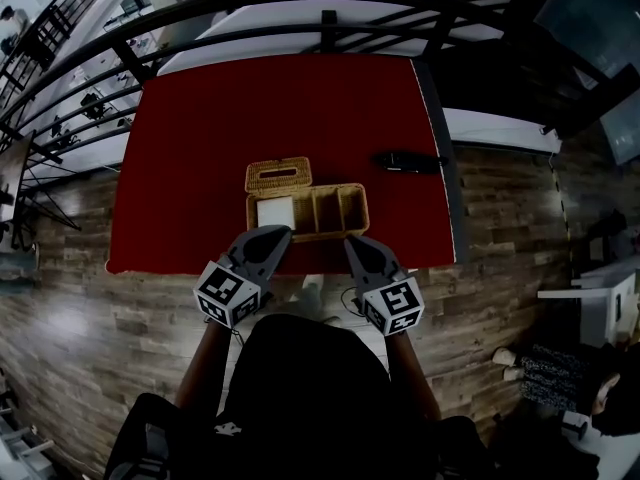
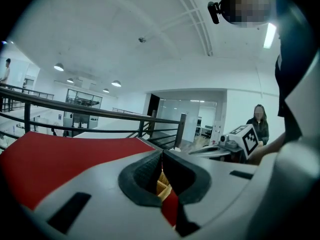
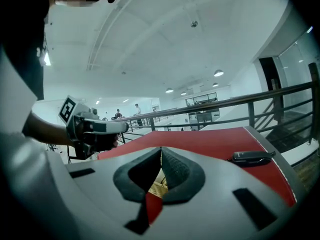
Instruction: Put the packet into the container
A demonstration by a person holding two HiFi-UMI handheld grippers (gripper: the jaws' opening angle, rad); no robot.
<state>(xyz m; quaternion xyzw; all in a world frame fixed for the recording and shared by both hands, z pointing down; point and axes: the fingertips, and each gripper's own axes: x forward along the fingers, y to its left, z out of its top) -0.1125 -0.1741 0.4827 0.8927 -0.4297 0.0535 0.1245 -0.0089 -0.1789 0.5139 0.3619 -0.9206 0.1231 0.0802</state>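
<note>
A woven container (image 1: pixel 338 211) with several compartments stands near the front of the red table (image 1: pixel 200 168). A white packet (image 1: pixel 274 211) lies in its left compartment. My left gripper (image 1: pixel 280 232) hovers at the container's front left edge, just in front of the packet. Its jaws are shut with nothing between them, as the left gripper view (image 2: pixel 161 155) also shows. My right gripper (image 1: pixel 351 241) is at the container's front right corner, shut and empty (image 3: pixel 161 151). Below each pair of jaws a bit of wicker (image 2: pixel 162 186) (image 3: pixel 159 184) shows.
A lidded woven box (image 1: pixel 278 174) stands right behind the container. A flat black device (image 1: pixel 408 161) (image 3: pixel 252 157) lies near the table's right edge. A dark railing (image 1: pixel 300 8) runs beyond the table's far side. A person (image 2: pixel 258 121) stands in the background.
</note>
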